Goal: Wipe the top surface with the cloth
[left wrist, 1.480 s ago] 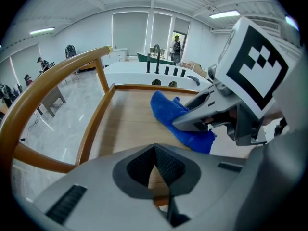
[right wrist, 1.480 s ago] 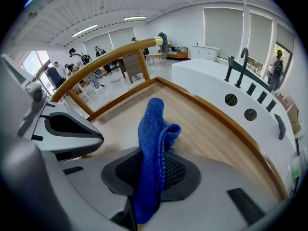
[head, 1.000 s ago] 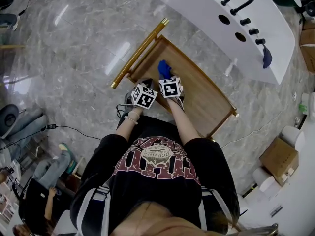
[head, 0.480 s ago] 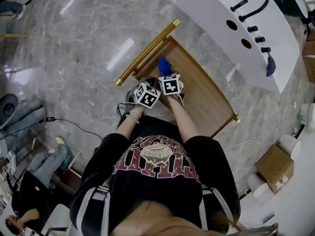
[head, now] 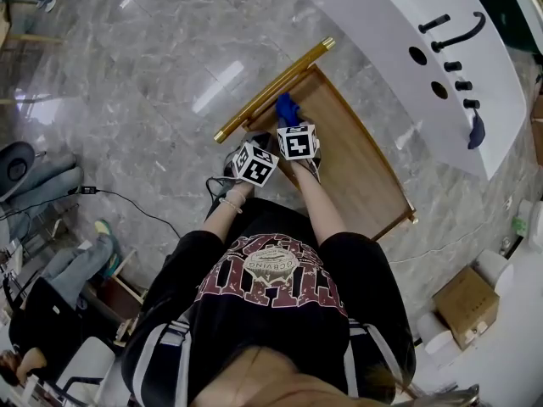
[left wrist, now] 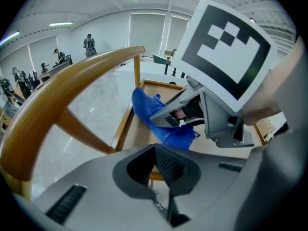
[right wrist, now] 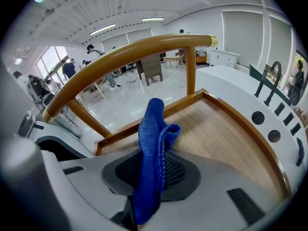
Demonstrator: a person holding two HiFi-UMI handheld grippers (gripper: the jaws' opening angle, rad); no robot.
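The right gripper pinches the blue cloth between closed jaws at the wooden top surface's end, just inside its raised rim. The golden handle rail crosses right beyond it. The left gripper hangs beside the right one, jaws together and empty. A white counter flanks the surface.
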